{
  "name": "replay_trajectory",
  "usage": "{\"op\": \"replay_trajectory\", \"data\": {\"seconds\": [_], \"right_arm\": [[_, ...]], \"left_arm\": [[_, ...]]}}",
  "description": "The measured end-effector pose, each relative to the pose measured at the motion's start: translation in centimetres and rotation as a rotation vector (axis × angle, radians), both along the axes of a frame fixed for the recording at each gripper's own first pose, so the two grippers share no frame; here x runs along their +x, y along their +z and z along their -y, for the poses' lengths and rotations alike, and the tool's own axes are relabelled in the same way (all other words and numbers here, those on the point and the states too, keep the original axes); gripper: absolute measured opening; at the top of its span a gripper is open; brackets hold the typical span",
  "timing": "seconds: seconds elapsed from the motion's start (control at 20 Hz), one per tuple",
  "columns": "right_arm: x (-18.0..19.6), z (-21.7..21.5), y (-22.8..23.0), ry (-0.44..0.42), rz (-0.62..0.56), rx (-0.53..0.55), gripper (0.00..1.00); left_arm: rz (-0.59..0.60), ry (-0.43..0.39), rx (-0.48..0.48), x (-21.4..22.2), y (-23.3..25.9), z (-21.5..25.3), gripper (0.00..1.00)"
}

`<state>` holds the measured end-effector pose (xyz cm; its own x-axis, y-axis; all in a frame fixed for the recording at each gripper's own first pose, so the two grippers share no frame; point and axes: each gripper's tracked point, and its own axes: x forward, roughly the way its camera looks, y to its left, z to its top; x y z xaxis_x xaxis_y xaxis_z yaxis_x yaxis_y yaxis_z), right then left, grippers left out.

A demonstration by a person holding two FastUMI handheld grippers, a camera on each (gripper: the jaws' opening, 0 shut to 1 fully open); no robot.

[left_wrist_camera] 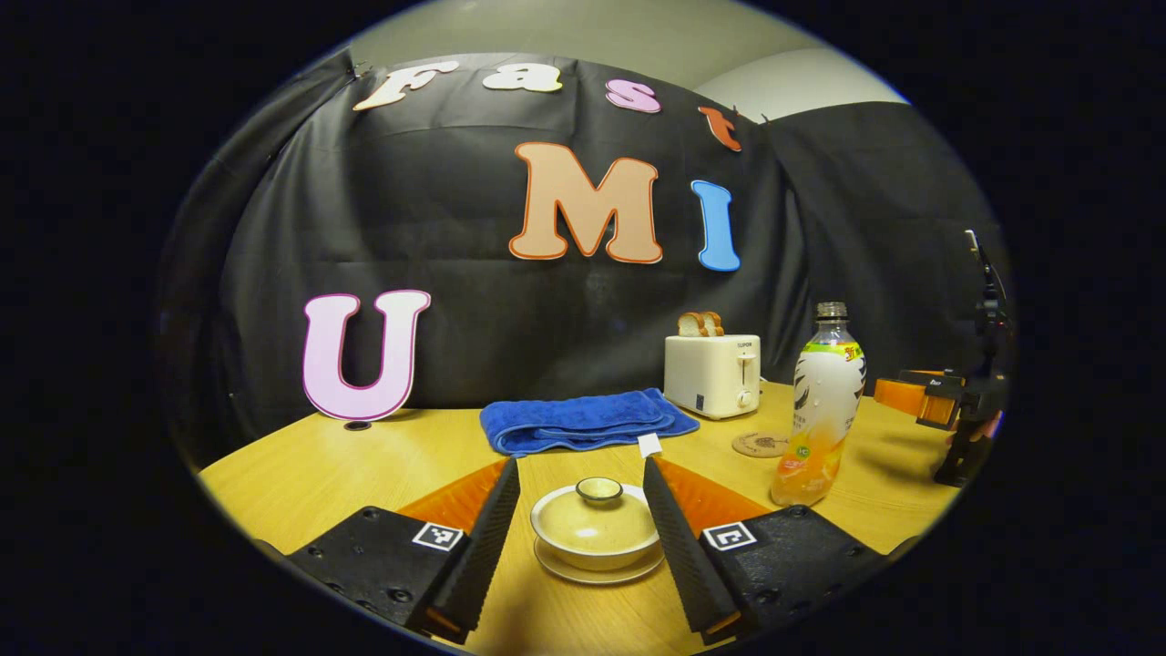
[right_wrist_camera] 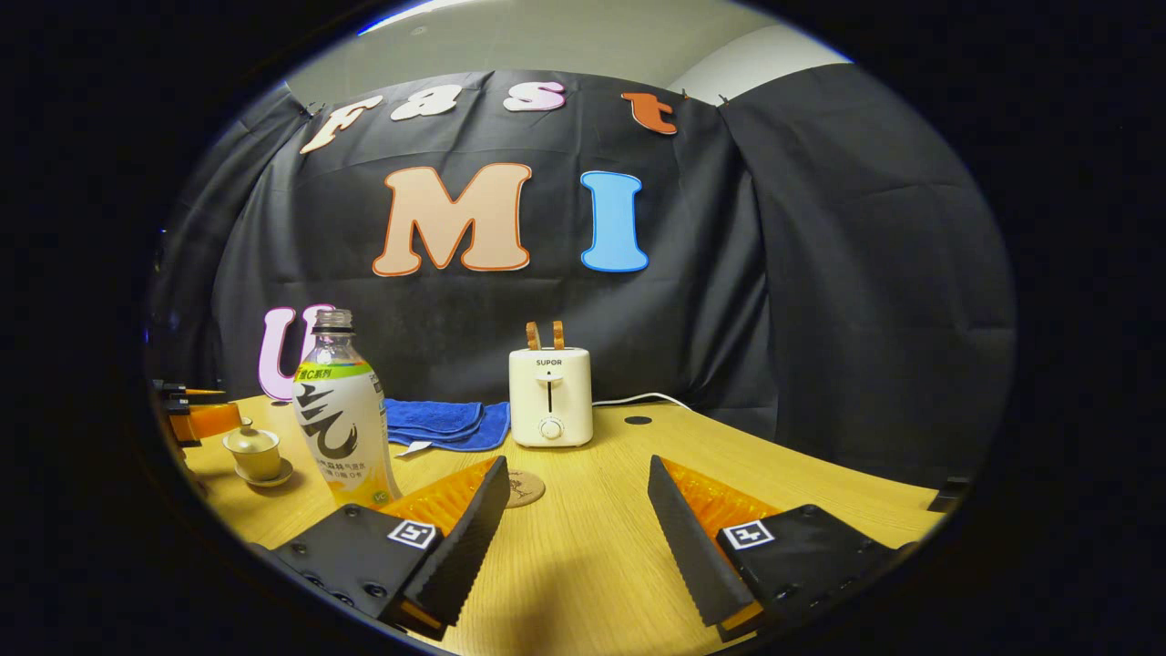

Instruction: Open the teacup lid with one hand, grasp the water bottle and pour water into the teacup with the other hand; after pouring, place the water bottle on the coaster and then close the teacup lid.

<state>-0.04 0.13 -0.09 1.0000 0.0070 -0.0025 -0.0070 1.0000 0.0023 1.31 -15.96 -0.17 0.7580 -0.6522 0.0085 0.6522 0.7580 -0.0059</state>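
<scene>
A cream teacup (left_wrist_camera: 597,538) with its lid (left_wrist_camera: 598,492) on stands on a saucer, right between my left gripper's (left_wrist_camera: 580,469) open fingers, untouched. The water bottle (left_wrist_camera: 820,405) stands upright to its right, uncapped, with the round coaster (left_wrist_camera: 760,444) just behind it. In the right gripper view my right gripper (right_wrist_camera: 577,469) is open over bare table, with the coaster (right_wrist_camera: 526,487) just beyond its left finger. There the bottle (right_wrist_camera: 342,415) stands to the left and the teacup (right_wrist_camera: 254,451) farther left, next to the other gripper (right_wrist_camera: 196,415).
A white toaster (left_wrist_camera: 712,374) with bread slices stands at the back of the wooden table (left_wrist_camera: 319,474), its cord trailing right (right_wrist_camera: 638,398). A folded blue towel (left_wrist_camera: 583,421) lies left of it. Black cloth walls close the booth behind.
</scene>
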Motion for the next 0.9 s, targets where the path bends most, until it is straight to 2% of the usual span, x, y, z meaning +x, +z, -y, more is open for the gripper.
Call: {"op": "replay_trajectory", "data": {"seconds": [0.15,0.3,0.35,0.45,0.6,0.65,0.9], "right_arm": [[0.0,0.0,0.0,0.0,0.0,0.0,0.97],[0.0,0.0,0.0,0.002,0.0,0.0,0.97],[0.0,-0.1,0.0,0.003,0.0,0.0,0.97],[0.0,-0.1,0.0,0.003,0.0,0.0,0.95],[0.0,-0.1,0.0,0.003,-0.001,0.0,0.97],[0.0,-0.1,0.0,0.003,0.0,0.0,0.97],[0.0,-0.1,0.0,0.003,-0.001,0.0,0.97]], "left_arm": [[-0.036,-0.03,0.03,0.5,-0.8,0.9,0.72],[-0.063,-0.056,0.059,0.5,-1.1,1.7,0.71],[-0.062,-0.057,0.062,0.6,-1.0,1.9,0.67],[-0.072,-0.066,0.08,0.7,-1.3,2.2,0.51],[-0.09,-0.052,0.096,1.0,-1.7,2.0,0.36],[-0.089,-0.054,0.091,0.9,-1.5,2.0,0.28],[-0.083,-0.05,0.075,1.0,-1.3,1.9,0.26]]}}
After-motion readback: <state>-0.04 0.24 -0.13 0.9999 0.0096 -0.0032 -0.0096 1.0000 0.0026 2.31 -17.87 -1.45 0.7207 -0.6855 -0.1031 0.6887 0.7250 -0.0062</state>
